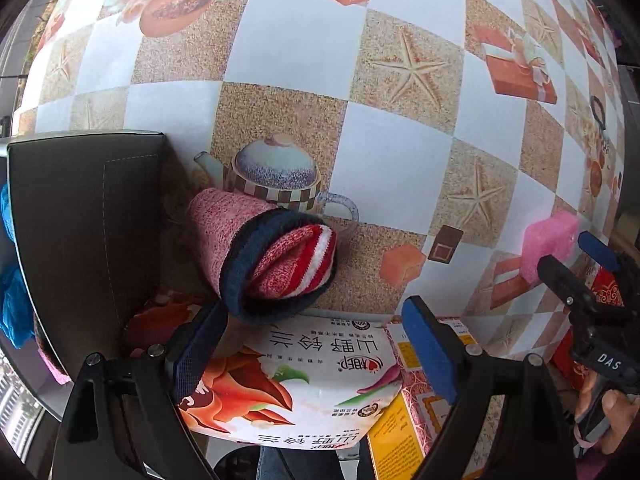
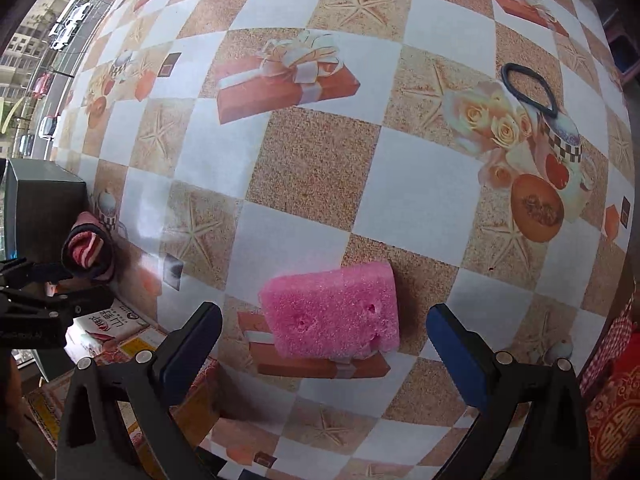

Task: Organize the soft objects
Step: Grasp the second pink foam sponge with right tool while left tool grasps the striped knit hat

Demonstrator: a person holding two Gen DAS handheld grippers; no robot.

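A rolled pink-and-red knit sock (image 1: 264, 256) with a navy cuff lies on the patterned tablecloth, against a dark box (image 1: 84, 216). My left gripper (image 1: 316, 344) is open just in front of it, fingers apart, touching nothing. A pink sponge (image 2: 334, 312) lies on the table right ahead of my open right gripper (image 2: 324, 340), between the finger lines but apart from them. The sponge also shows in the left wrist view (image 1: 550, 246), and the sock in the right wrist view (image 2: 90, 250). A black hair tie (image 2: 528, 90) lies far right.
The dark box holds blue cloth (image 1: 14, 304) at its left side. A tissue pack (image 1: 296, 380) and a yellow-red carton (image 1: 404, 412) lie at the near table edge under the left gripper. A red patterned item (image 2: 616, 400) sits at the right edge.
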